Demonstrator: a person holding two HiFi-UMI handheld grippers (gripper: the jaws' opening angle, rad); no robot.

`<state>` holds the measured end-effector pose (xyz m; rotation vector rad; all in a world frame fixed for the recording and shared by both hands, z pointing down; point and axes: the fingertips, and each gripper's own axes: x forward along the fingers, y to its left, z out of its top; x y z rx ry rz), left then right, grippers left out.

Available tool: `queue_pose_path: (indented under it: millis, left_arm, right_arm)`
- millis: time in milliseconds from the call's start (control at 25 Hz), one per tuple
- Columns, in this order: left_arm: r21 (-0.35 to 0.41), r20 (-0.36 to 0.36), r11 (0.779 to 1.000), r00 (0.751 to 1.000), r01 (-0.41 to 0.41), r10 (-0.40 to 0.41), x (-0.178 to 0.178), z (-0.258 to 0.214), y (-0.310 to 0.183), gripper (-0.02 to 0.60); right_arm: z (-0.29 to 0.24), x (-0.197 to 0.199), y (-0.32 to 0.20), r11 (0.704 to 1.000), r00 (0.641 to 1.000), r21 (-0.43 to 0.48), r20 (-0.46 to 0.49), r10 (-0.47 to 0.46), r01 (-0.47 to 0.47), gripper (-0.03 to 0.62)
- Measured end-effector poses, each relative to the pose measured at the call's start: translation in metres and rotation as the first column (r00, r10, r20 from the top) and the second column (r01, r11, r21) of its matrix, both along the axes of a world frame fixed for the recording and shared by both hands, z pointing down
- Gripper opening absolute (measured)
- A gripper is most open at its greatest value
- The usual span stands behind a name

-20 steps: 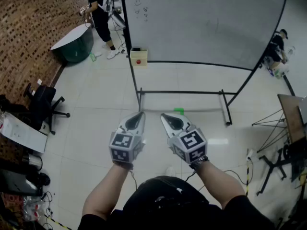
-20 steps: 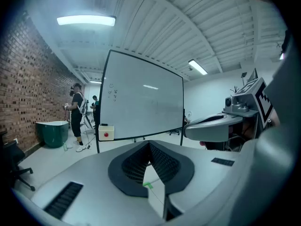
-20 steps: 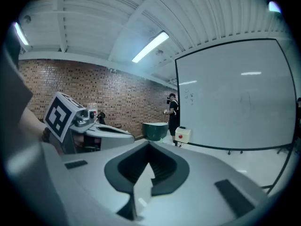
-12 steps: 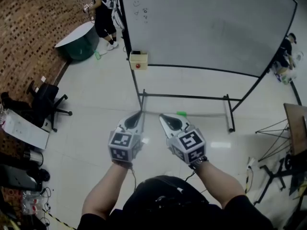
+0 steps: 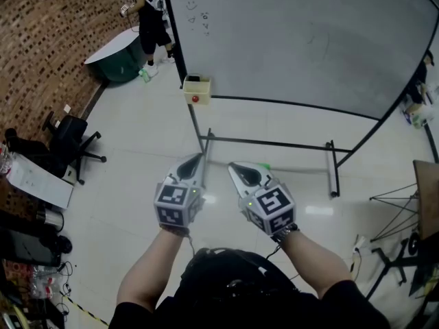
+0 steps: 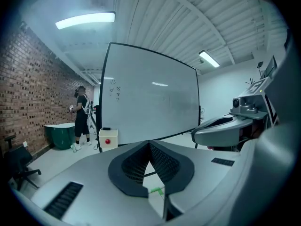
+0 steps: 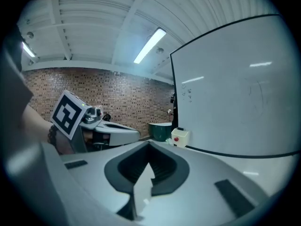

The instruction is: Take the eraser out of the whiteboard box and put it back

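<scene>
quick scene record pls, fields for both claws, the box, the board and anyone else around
left claw: shut, empty, aimed toward the board
right claw: shut, empty, beside the left one
whiteboard box: cream, red button in front, at the board's lower left corner, apart from both claws
eraser: dark item at the box's top, too small to confirm
whiteboard: on a black floor stand
person: standing by a green table

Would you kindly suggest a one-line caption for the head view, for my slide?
Left claw and right claw, both shut and empty, face the whiteboard and its cream box.
</scene>
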<state>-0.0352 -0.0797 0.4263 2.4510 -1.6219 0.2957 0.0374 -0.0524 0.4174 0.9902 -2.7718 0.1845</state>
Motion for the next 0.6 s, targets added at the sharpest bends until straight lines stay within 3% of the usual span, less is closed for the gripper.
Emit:
queue_pose_path:
  millis: [600]
  left_arm:
    - [0.056,-0.051,0.998,0.998,0.032,-0.030,-0.021,0.000,-0.105,0.000]
  right_arm:
    - [0.009,-0.003,-0.088,1.000,0.998,0.001,-0.057,0.028,-0.028,0.025]
